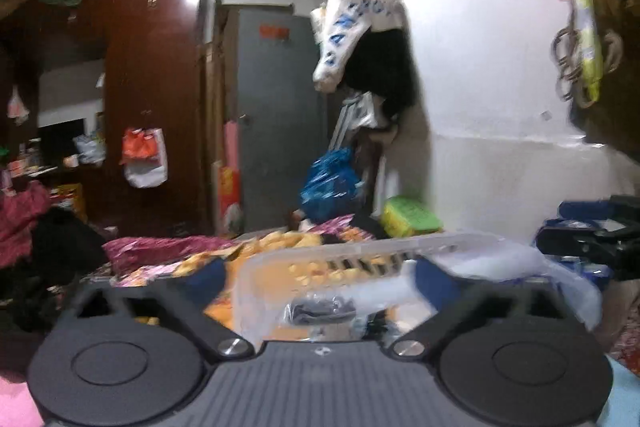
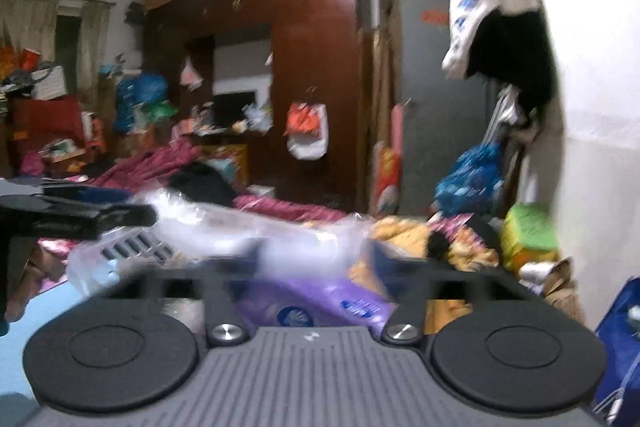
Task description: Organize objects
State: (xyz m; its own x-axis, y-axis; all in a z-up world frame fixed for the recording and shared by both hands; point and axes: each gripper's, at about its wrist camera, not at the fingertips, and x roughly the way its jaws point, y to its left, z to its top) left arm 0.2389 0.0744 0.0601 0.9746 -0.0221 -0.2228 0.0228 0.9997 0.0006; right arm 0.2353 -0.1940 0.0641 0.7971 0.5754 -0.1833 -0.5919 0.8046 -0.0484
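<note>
The left gripper [image 1: 320, 277] has its blue-padded fingers spread wide, one on each side of a clear plastic basket [image 1: 340, 267] with a slotted wall; whether the pads press on it is lost in blur. The basket sits low above the patterned bedding [image 1: 168, 251], its rim running rightward toward the right gripper [image 1: 592, 243] at the frame edge. In the right wrist view the right gripper [image 2: 316, 255] is also spread, with crumpled clear plastic [image 2: 224, 227] and a purple packet [image 2: 320, 303] between and below its fingers. The left gripper [image 2: 80, 215] reaches in from the left, near the basket's slotted wall [image 2: 132, 247]. Beyond, the wardrobe [image 2: 316, 67], grey door [image 2: 432, 107] and white wall [image 2: 600, 107] hem the bed, leaving free air only above the bedding
</note>
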